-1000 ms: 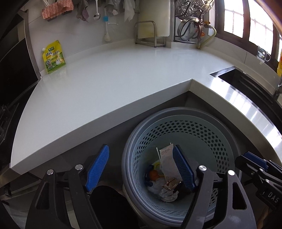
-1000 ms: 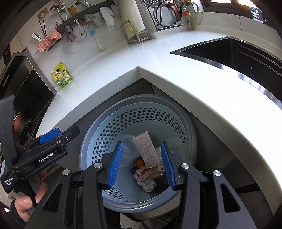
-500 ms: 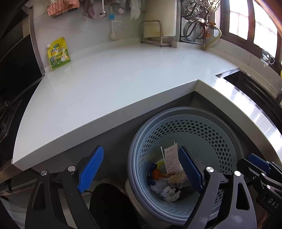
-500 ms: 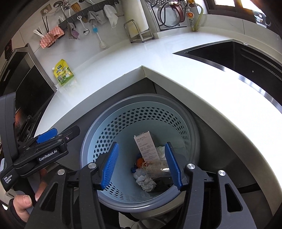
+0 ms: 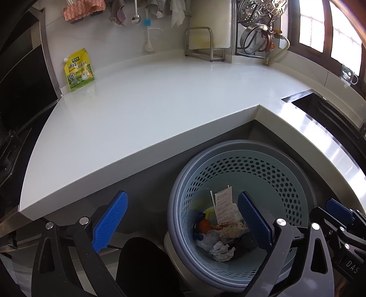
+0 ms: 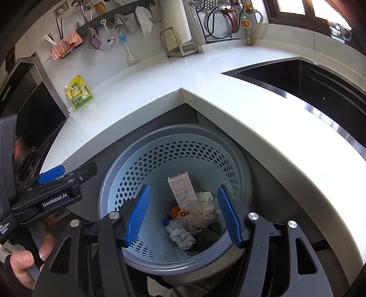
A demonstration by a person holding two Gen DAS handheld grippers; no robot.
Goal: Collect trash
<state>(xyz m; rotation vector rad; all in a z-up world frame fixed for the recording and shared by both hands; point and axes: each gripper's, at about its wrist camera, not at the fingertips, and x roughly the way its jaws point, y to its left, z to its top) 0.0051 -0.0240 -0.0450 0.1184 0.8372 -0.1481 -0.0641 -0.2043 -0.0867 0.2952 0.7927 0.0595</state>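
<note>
Where the white counter bends at a corner, a round blue bin with holes in its wall stands on the floor right below the edge. Trash lies at the bottom: crumpled paper, a long receipt and something orange. The left gripper hangs with its jaws wide apart and holds nothing. The right gripper is above the bin, jaws open too, with nothing in them. A yellow-green pouch leans on the back wall. Cloths and a spoon hang on a rail. A dark sink is cut into the counter on the right, near a window.
</note>
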